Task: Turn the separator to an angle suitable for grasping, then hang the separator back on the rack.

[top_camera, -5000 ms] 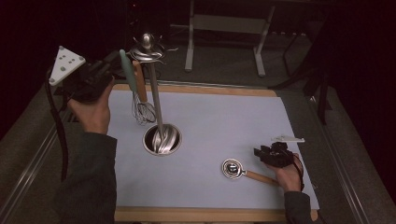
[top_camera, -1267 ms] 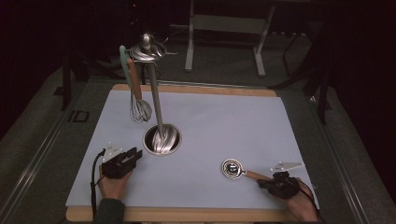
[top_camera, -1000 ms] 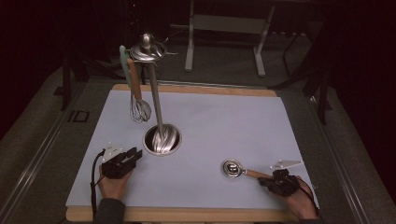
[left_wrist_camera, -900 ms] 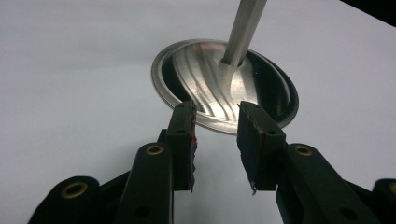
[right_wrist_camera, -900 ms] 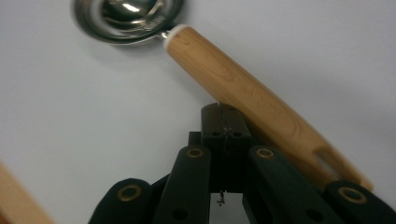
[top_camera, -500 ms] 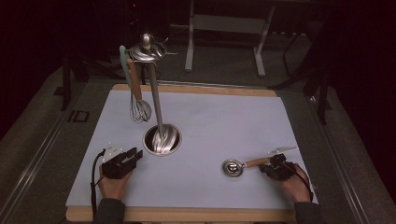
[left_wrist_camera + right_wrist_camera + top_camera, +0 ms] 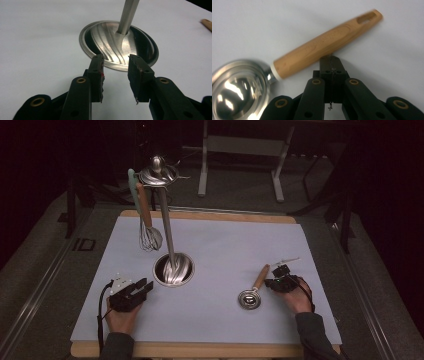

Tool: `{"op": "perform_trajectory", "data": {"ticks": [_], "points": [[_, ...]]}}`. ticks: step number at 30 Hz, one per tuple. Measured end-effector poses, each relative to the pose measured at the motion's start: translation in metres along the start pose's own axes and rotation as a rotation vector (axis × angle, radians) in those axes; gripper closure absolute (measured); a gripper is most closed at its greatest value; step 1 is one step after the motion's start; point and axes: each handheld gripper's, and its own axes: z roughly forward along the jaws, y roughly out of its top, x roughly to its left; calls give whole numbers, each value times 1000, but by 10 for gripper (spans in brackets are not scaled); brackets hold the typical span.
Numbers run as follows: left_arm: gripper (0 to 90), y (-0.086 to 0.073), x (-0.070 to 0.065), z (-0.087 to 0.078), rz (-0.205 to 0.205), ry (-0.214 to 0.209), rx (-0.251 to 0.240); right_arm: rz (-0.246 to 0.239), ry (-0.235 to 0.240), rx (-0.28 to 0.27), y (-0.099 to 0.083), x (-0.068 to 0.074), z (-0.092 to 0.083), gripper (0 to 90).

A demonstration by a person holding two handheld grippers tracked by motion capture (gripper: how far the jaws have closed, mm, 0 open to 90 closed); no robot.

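Note:
A steel scoop point(image 7: 249, 299) with a wooden handle point(image 7: 260, 276) lies on the white mat, right of centre. My right gripper point(image 7: 273, 281) is shut, and its closed tips point(image 7: 330, 59) touch the side of the wooden handle point(image 7: 327, 43); the shiny bowl point(image 7: 237, 90) is at lower left there. A steel utensil stand point(image 7: 172, 270) with a tall pole rises mid-mat, and a whisk point(image 7: 149, 237) hangs from its top. My left gripper point(image 7: 142, 287) rests on the mat just left of the stand's base point(image 7: 118, 47). Its jaws point(image 7: 115, 72) have just been opening and hold nothing.
The white mat point(image 7: 225, 240) covers a wooden board point(image 7: 200, 350) whose edge shows at front and back. A teal-handled tool point(image 7: 131, 180) hangs beside the whisk. A metal frame's legs point(image 7: 240, 150) stand in the dark beyond the table.
My right gripper moved away from the front edge, and the scoop's handle swung from pointing right to pointing up and right. The left hand, raised by the whisk five seconds ago, now rests on the mat.

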Motion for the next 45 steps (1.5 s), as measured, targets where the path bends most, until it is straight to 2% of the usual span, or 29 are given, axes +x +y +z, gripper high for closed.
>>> {"op": "perform_trajectory", "data": {"ticks": [5,10,16,18,21,25,28,30,32,35,39,45], "points": [[657,0,0,0,-1,-5,-3,-23,16,8,19,15,14,899],[655,0,0,0,-3,-7,-6,-78,34,28,37,38,26,899],[653,-1,1,-1,-2,-8,-10,-143,69,52,46,63,33,898],[652,-1,1,-1,-3,-9,-15,-165,95,68,47,68,33,898],[651,-1,1,-2,-4,-10,-16,-169,101,68,46,70,29,893],[651,-1,1,-1,-6,-8,-14,-156,138,48,44,67,18,859],[650,0,1,-1,-10,-11,-3,-144,196,42,43,66,12,828],[650,0,1,-1,-9,-10,-4,-120,273,38,42,64,11,810],[650,0,1,-1,-9,-9,-4,-107,293,47,43,63,12,795],[649,0,1,-1,-8,-10,-4,-95,289,57,43,63,12,780],[649,0,1,-1,-8,-12,-6,-113,243,94,47,65,14,728],[649,0,1,-1,-9,-11,-7,-118,245,158,51,69,24,695]]}}
